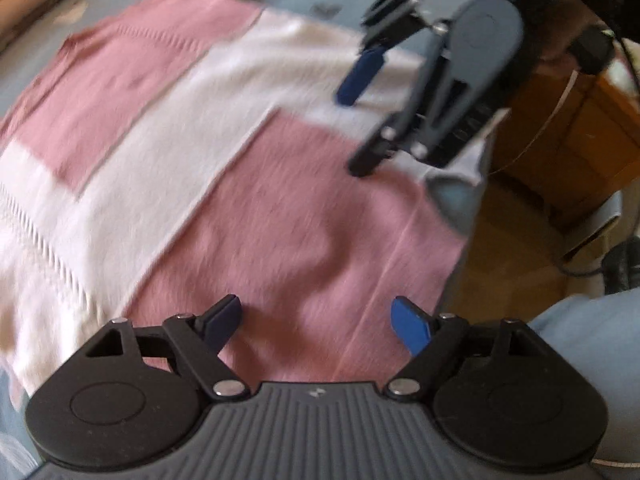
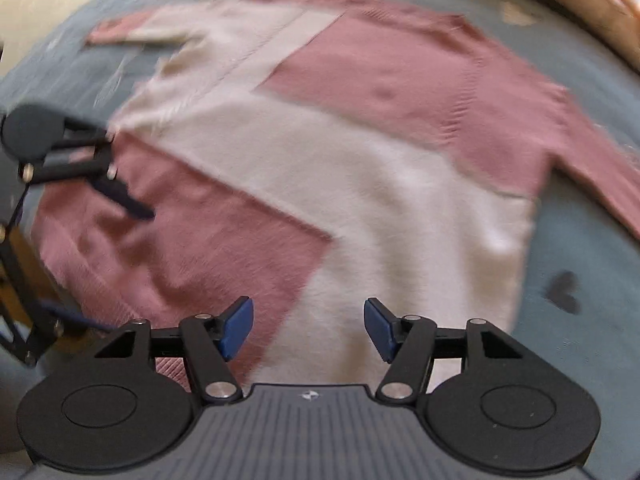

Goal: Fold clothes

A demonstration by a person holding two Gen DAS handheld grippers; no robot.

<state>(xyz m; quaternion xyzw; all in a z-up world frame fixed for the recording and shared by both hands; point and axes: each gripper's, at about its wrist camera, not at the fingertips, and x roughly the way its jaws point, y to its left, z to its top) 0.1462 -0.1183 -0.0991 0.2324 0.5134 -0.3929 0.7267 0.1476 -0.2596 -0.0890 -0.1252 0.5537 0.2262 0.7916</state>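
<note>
My left fingers (image 1: pixel 228 320) stood spread wide in the left wrist view, nothing between the pads, and the left gripper (image 1: pixel 316 326) hung just above the sweater (image 1: pixel 240 152). One sweater lay there, pink and cream in blocks, spread flat on the blue-grey bedspread (image 1: pixel 332 0), its pink panel directly beyond and under my fingertips. The right gripper (image 1: pixel 360 120) came in from the upper right, angled downward over the sweater's edge, its two fingers apart; whether its lower tip touched the cloth I could not tell through the blur. A wooden floor (image 1: pixel 560 152) showed past the bed's edge on the right.

In the right wrist view my right fingers (image 2: pixel 240 328) were likewise spread, gripping nothing, with the right gripper (image 2: pixel 308 328) poised over the hem where pink met cream. The same single sweater (image 2: pixel 320 168) lay ahead, one sleeve out to the right and another folded near the top left. The left gripper (image 2: pixel 100 248) reached in from the left edge, fingers open, over the pink corner. A curved wooden bed frame (image 2: pixel 580 4) ran along the top right, beyond the bedspread (image 2: pixel 592 272).
</note>
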